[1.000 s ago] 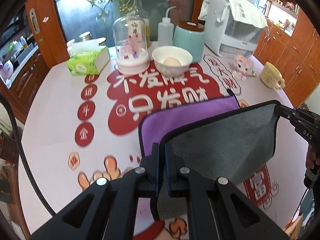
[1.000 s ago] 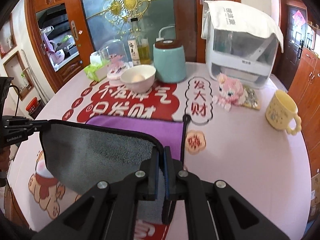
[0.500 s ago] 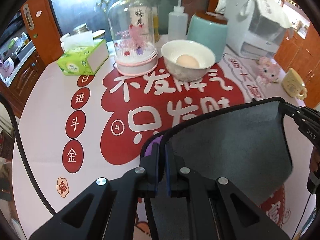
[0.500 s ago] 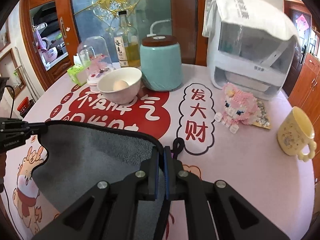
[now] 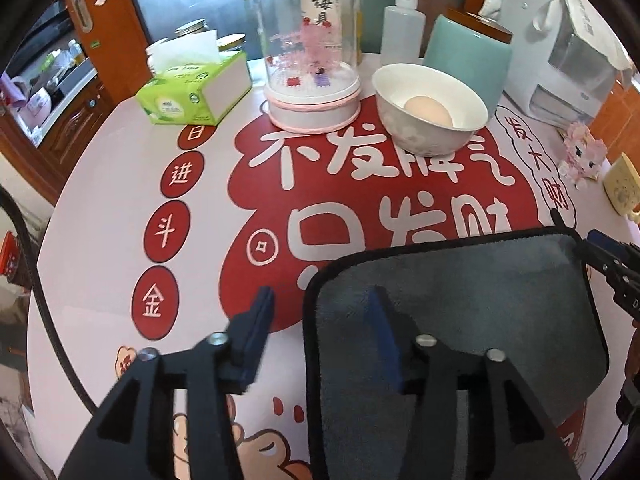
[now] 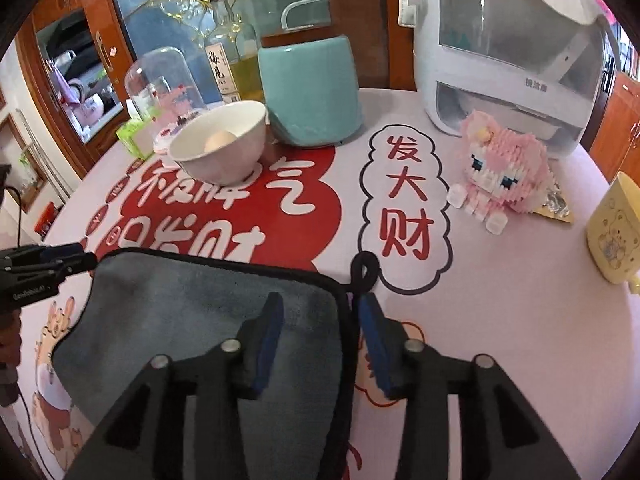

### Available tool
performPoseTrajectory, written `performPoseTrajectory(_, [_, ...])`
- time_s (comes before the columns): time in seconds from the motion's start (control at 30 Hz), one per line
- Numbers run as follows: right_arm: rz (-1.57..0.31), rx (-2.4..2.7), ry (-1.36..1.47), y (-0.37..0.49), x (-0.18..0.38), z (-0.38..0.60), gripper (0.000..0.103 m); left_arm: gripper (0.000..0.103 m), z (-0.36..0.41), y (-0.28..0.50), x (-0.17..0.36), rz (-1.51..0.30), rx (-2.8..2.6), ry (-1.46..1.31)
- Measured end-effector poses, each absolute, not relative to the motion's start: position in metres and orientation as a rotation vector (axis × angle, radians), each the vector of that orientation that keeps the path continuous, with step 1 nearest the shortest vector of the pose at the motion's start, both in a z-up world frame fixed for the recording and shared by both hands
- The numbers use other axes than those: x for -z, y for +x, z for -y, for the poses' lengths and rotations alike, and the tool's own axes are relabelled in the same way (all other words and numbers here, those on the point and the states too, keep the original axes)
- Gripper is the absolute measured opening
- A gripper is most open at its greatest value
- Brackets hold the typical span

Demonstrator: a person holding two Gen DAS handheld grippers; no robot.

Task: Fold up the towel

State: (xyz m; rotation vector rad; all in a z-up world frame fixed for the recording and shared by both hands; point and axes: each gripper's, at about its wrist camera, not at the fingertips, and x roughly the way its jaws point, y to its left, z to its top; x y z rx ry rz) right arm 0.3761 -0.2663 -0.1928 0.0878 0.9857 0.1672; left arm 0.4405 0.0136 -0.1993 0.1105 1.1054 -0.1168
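The towel (image 5: 460,304) lies folded on the table, grey side up with a black border; no purple side shows in the left wrist view. It also shows in the right wrist view (image 6: 192,312), with its black hanging loop (image 6: 362,272) at the far right corner. My left gripper (image 5: 320,320) is open, its jaws astride the towel's left edge. My right gripper (image 6: 320,324) is open, astride the towel's right edge. Each gripper's tip shows at the far corner in the other's view.
A white bowl with an egg (image 5: 430,106), a glass dome ornament (image 5: 312,52), a tissue box (image 5: 192,88), a teal jar (image 6: 310,92), a white appliance (image 6: 508,52), a pink block figure (image 6: 500,172) and a yellow mug (image 6: 614,228) stand beyond the towel.
Both grippers carried the near edge of the towel forward over the purple half, laid it down grey side up, and opened, letting the towel go.
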Motion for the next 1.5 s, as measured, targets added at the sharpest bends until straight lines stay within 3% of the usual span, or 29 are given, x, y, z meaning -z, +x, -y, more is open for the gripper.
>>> performPoseTrajectory(0.17, [-0.986,-0.182,0.082,0.373,0.184,0.263,0.054,0.069,-0.014,0.43,0.18,-1.087,0.092,0.109])
performPoseTrajectory(0.23, [-0.987,-0.18,0.081,0.369,0.178,0.262,0.059,0.071,-0.016,0.422,0.169,-1.078,0.091,0.103])
performPoseTrajectory(0.3, [-0.98,-0.169,0.074,0.365,0.171,0.261,0.074,0.072,-0.017,0.413,0.157,-1.066,0.092,0.093])
performPoseTrajectory(0.57, [-0.927,-0.128,0.088,0.324,0.127,0.257,0.088,0.077,-0.028,0.356,0.111,-1.003,0.104,0.064])
performPoseTrajectory(0.8, [-0.87,-0.102,0.109,0.254,0.086,0.245,0.094,0.078,-0.05,0.279,0.075,-0.955,0.127,0.046])
performPoseTrajectory(0.97, [-0.849,-0.065,0.12,0.191,0.069,0.229,0.096,0.085,-0.063,0.22,0.059,-0.917,0.155,0.051])
performPoseTrajectory(1.5, [-0.96,-0.002,0.23,0.028,0.076,0.178,0.102,0.09,-0.085,0.043,0.064,-0.949,0.212,-0.033])
